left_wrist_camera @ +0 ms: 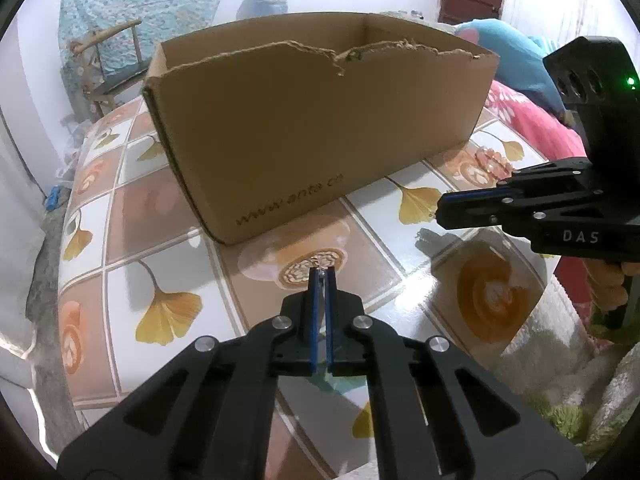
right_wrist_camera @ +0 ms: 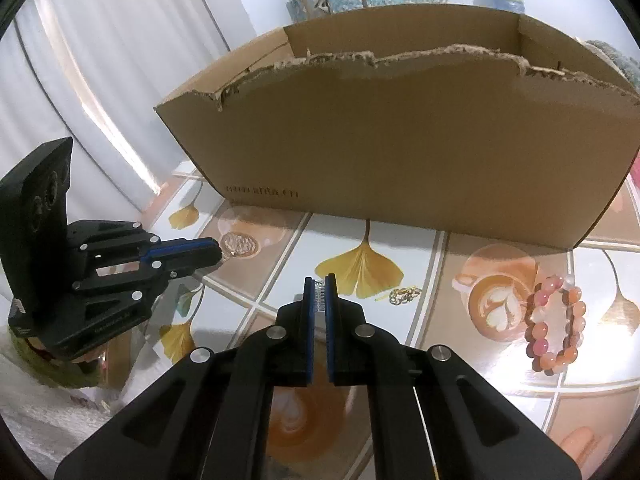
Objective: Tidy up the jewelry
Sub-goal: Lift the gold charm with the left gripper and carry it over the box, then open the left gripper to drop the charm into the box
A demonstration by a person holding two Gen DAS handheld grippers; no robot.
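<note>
My left gripper (left_wrist_camera: 321,274) is shut low over the table, and a tiny silver piece (left_wrist_camera: 320,269) glints at its tips. From the right wrist view the left gripper (right_wrist_camera: 219,254) shows side-on with that silver piece (right_wrist_camera: 229,257) at its end. My right gripper (right_wrist_camera: 319,280) is shut on a small silver, chain-like piece (right_wrist_camera: 319,293) that shows in the slit between the pads. It also shows as the right gripper (left_wrist_camera: 438,212) at the right of the left wrist view. A pink bead bracelet (right_wrist_camera: 556,320) and a small gold chain (right_wrist_camera: 404,294) lie on the table.
An open cardboard box (left_wrist_camera: 312,128) with a torn rim stands just behind both grippers, filling the far half of the table (left_wrist_camera: 132,216), which has a ginkgo-leaf and coffee-cup cloth. Pink and blue bedding (left_wrist_camera: 532,120) lies right; a wooden chair (left_wrist_camera: 116,60) stands behind.
</note>
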